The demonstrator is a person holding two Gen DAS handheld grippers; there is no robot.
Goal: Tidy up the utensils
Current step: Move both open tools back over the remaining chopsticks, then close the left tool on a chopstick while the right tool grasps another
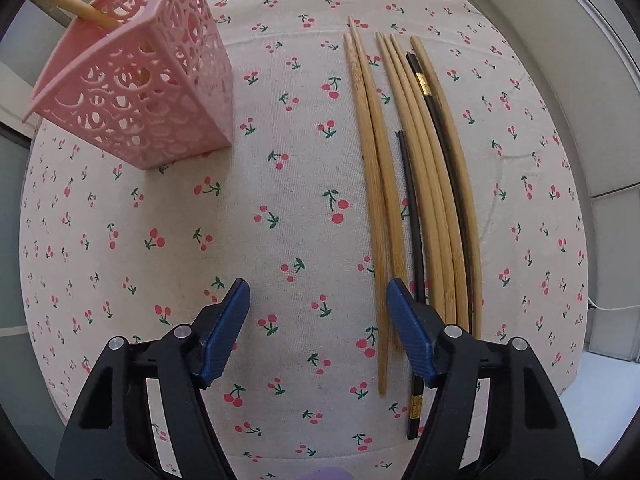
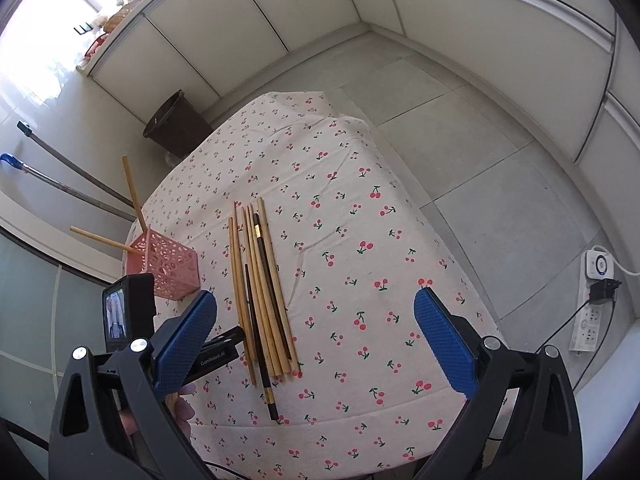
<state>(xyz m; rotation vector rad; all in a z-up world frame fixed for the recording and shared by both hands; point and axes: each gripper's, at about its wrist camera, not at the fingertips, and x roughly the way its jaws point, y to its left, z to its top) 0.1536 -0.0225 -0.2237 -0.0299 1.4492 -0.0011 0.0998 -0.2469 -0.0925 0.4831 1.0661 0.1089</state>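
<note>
A row of pale bamboo chopsticks [image 1: 404, 168] with two black lacquered chopsticks [image 1: 412, 216] among them lies side by side on the counter's cherry-print cloth [image 1: 280, 208]. Well apart to their left stands a pink perforated plastic basket [image 1: 148, 92] holding two bamboo sticks [image 2: 134, 196]. The left claw [image 1: 318, 328] hangs wide open and empty, its right finger over the chopsticks' near ends. The right claw [image 2: 316, 336] is higher, spread wide, holding nothing.
</note>
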